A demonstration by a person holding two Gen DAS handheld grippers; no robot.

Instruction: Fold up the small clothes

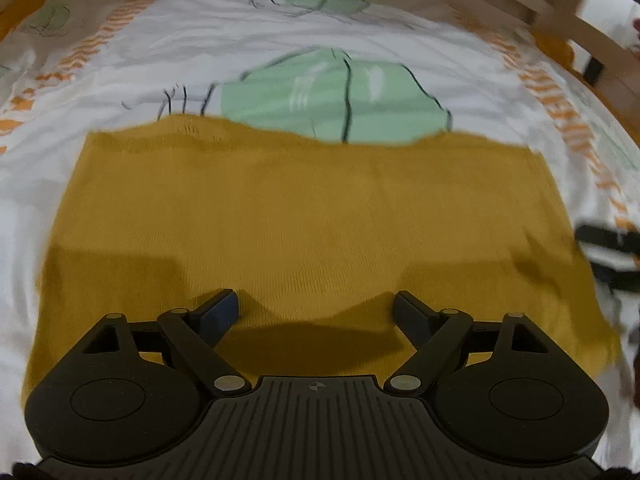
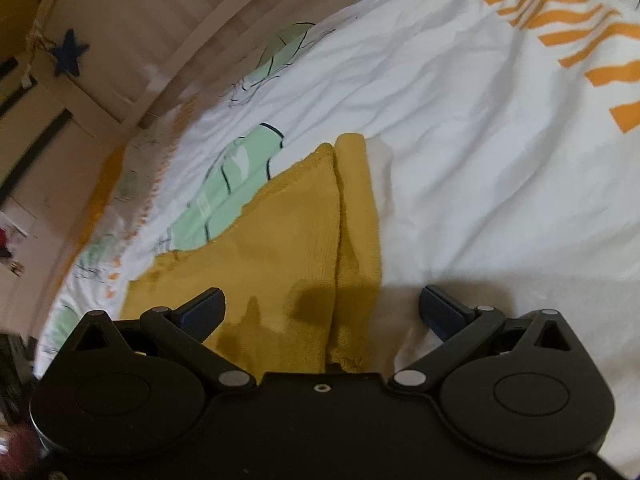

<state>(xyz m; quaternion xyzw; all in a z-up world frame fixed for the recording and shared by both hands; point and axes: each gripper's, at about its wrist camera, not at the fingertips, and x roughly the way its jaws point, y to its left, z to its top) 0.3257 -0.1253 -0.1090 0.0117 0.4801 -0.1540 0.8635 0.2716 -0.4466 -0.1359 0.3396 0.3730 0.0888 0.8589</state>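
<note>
Your left claw (image 1: 316,308) hangs released over the mustard garment (image 1: 304,220), jaws spread wide with nothing between them; the cloth lies flat on the bed's printed sheet (image 1: 168,32), directly under and ahead of the fingertips, its long axis running across the claw's line. Your right claw (image 2: 322,308) is likewise released, sitting at the garment's right side where a narrow folded flap (image 2: 356,208) runs straight away from it. That flap edge is likely what the next grab turns on, and the right claw is nearer. The fabric looks like fine ribbed knit, soft, matte and limp
</note>
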